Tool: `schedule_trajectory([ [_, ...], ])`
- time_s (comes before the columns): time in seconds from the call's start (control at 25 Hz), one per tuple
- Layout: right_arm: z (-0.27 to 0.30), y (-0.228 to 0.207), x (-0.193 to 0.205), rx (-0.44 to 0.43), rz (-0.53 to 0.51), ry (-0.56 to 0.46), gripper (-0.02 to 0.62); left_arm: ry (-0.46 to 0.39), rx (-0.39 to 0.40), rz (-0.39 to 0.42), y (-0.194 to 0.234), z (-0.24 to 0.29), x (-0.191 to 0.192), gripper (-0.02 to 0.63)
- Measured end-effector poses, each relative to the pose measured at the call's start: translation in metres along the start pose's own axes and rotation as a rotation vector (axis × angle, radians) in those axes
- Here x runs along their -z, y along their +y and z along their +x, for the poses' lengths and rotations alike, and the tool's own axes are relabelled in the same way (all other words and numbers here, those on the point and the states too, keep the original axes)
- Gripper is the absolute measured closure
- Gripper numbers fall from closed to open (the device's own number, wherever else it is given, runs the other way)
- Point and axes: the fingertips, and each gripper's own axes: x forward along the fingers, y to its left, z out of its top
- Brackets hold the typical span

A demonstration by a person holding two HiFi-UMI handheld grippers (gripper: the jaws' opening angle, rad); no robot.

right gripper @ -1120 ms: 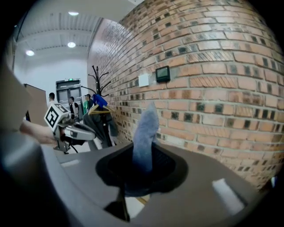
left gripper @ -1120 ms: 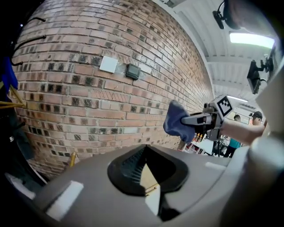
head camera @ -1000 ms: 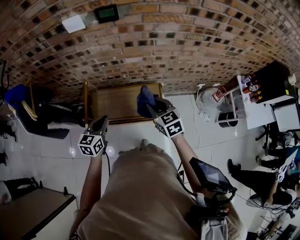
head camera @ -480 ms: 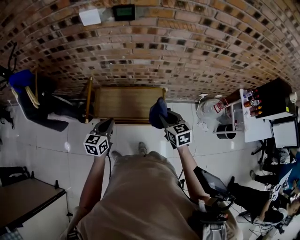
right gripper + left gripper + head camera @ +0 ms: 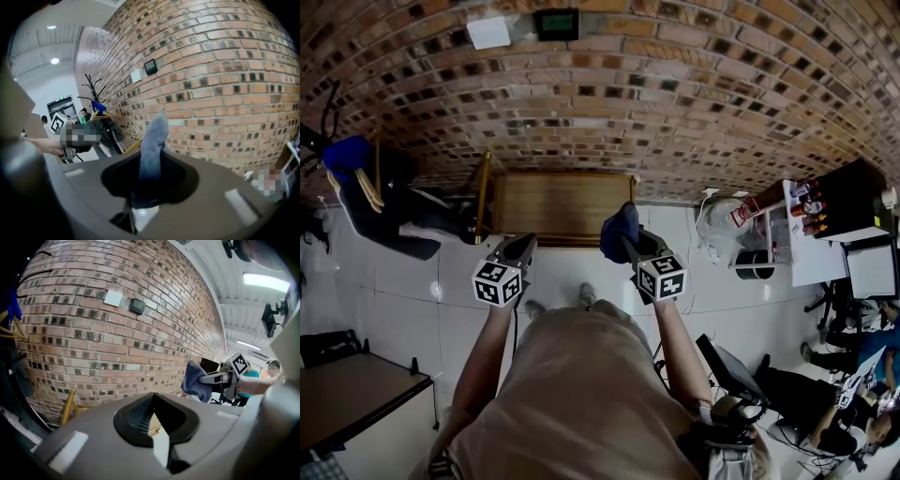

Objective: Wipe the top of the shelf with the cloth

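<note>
Writing: I can read none. The label on the red-and-white bottle [image 5: 739,187] at far right is too small, and the small dark wall display [image 5: 556,22] gives me no legible figures.

Room: red-brown brick wall [image 5: 694,103], with a white rectangular plate [image 5: 488,33] beside the display. Glossy white tiled floor [image 5: 394,291]. White side table [image 5: 802,239] at right.

Surface: wood-topped shelf with a brass-coloured frame [image 5: 558,202], set against the wall.

Right gripper [image 5: 628,242]: jaws clamped on the blue-grey fabric cloth [image 5: 617,228], which bunches out past the tips at the shelf's front right corner. I cannot tell whether it touches the wood.

Left gripper [image 5: 525,242]: jaws together, nothing between them, near the shelf's front left edge.

Against a second ago: the cloth then lay higher in the head view, over the shelf's right end. Now it sits at the front corner and more of the top shows. The wall display has slid rightward in the head view.
</note>
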Motion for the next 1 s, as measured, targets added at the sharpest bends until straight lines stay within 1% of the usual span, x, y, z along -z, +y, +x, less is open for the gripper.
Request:
schedule_trajectory([
  [0.12,0.0,-0.008,-0.001,0.016,0.009,-0.01,0.502,0.018,0.007,-0.009,-0.002,0.003,0.005,0.601],
  [0.28,-0.002,-0.016,0.002,0.021,-0.005,-0.012,0.502,0.029,0.006,-0.022,-0.009,0.01,0.012,0.6],
  [0.44,-0.004,-0.022,0.007,0.026,-0.069,0.004,0.505,0.031,0.002,-0.023,-0.018,0.017,0.014,0.601],
  [0.6,-0.005,-0.022,0.011,0.001,-0.11,0.018,0.505,0.027,-0.004,-0.031,-0.029,0.021,0.018,0.601],
  [0.72,-0.005,-0.02,0.013,-0.009,-0.14,0.024,0.506,0.029,-0.008,-0.041,-0.034,0.022,0.023,0.601],
  [0.88,-0.003,-0.015,0.015,-0.016,-0.211,0.045,0.506,0.033,-0.01,-0.062,-0.038,0.021,0.031,0.601],
  [1.0,0.005,-0.009,0.018,-0.03,-0.227,0.071,0.506,0.039,0.0,-0.074,-0.036,0.022,0.037,0.601],
])
